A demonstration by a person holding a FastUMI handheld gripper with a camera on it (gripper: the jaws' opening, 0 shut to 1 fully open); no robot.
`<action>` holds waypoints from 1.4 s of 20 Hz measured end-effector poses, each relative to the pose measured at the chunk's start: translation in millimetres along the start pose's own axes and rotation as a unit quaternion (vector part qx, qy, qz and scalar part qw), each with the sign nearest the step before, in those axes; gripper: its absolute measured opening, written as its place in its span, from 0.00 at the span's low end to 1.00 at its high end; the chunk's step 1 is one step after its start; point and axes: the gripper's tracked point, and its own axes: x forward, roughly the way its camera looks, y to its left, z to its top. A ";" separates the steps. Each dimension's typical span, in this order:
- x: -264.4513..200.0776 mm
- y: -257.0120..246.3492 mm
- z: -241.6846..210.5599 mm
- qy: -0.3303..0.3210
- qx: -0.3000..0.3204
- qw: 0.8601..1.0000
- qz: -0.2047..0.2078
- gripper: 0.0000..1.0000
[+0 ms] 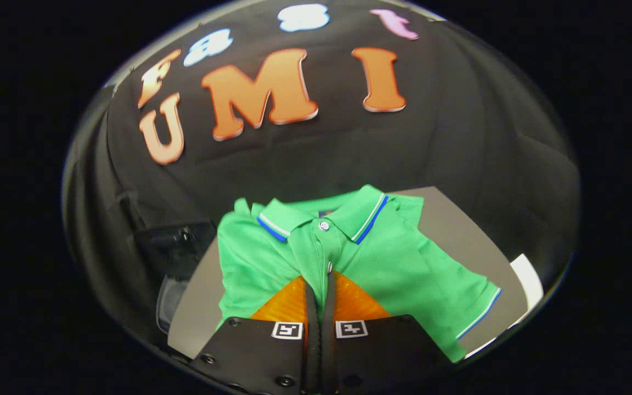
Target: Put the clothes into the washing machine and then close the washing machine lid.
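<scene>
A green polo shirt [382, 263] with a blue-and-white trimmed collar lies spread on a grey table [458, 230]. My gripper [320, 285] sits over the shirt's front. Its two fingers [310, 307] stand almost together, pinching a raised fold of the button placket between them. The cloth gathers toward the fingertips, and the collar lies just beyond them. One short sleeve stretches away to the right of the fingers.
A dark machine-like object [176, 247] stands off the table's left side, with a clear curved part [169, 307] below it. A white sheet [529, 282] lies at the table's right corner. Black cloth walls close in the back.
</scene>
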 end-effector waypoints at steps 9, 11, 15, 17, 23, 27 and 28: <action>-79.7 16.5 76.2 -0.228 -0.034 0.972 0.052 0.08; -100.7 31.8 86.1 -0.246 -0.053 0.966 0.062 0.08; -137.5 85.3 96.5 -0.271 -0.073 0.956 0.086 0.08; -138.7 127.3 107.2 -0.275 -0.069 0.952 0.118 0.08; -125.3 221.7 97.9 -0.262 -0.087 0.941 0.195 0.08; -99.8 283.6 70.9 -0.223 -0.073 0.940 0.247 0.08; -90.6 296.8 61.2 -0.212 -0.071 0.941 0.255 0.08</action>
